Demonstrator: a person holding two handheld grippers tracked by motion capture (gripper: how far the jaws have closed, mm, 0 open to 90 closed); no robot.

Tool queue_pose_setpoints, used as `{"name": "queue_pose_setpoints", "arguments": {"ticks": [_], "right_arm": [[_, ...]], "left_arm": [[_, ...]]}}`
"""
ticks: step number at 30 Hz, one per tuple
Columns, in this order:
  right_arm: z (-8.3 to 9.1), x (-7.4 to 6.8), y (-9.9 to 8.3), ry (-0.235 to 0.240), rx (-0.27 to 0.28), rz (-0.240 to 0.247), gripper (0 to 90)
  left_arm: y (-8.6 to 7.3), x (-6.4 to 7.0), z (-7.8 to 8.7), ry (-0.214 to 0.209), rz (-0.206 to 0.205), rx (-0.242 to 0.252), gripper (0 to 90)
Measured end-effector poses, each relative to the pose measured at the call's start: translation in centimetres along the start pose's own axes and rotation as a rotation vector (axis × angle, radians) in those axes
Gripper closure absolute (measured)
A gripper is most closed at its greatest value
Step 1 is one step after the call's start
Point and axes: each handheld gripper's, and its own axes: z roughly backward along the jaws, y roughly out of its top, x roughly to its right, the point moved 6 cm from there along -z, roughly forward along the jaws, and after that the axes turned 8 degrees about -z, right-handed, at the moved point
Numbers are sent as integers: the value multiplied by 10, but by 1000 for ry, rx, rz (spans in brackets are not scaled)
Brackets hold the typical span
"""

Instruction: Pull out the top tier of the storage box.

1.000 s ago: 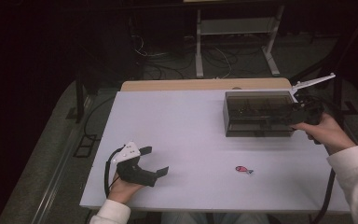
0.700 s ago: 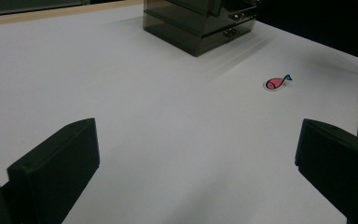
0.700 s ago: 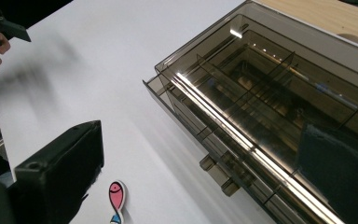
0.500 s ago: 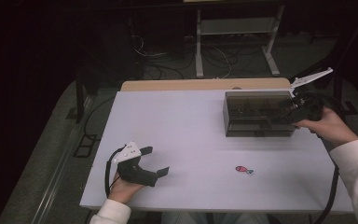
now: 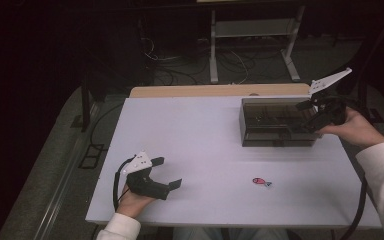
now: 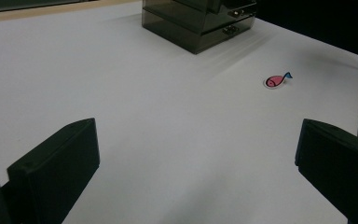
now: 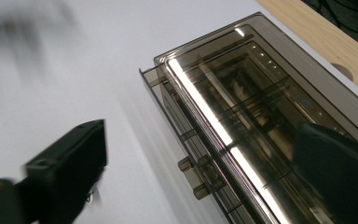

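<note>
Smoky translucent plastic, the rectangular drawer organiser box [image 5: 277, 122] stands near the far right corner of the white desk [image 5: 200, 140], its small drawer knobs [image 7: 193, 176] facing the person. The right tongs [image 5: 314, 116] hover at the box's right end, jaws spread wide and holding nothing. Closing there could clip the thin top rim and skid the light box sideways, or miss the knobs altogether, since they sit low on the front. In front of the box, nearer the person, lies a small pink fish sticker [image 5: 261, 181]. Well to the box's left, the left tongs [image 5: 162, 172] rest on the desk, gaping and empty.
</note>
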Motion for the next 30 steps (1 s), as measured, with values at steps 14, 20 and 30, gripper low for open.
{"name": "queue_pose_setpoints", "arguments": {"ticks": [14, 20, 30], "right_arm": [[-7, 1, -1, 40, -56, 145, 230], [-11, 0, -3, 76, -69, 189, 305], [-17, 5, -8, 78, -100, 222, 463]], "left_arm": [[0, 0, 0, -1, -1, 0, 0], [0, 0, -1, -3, -4, -2, 0], [0, 0, -1, -4, -7, -7, 0]]}}
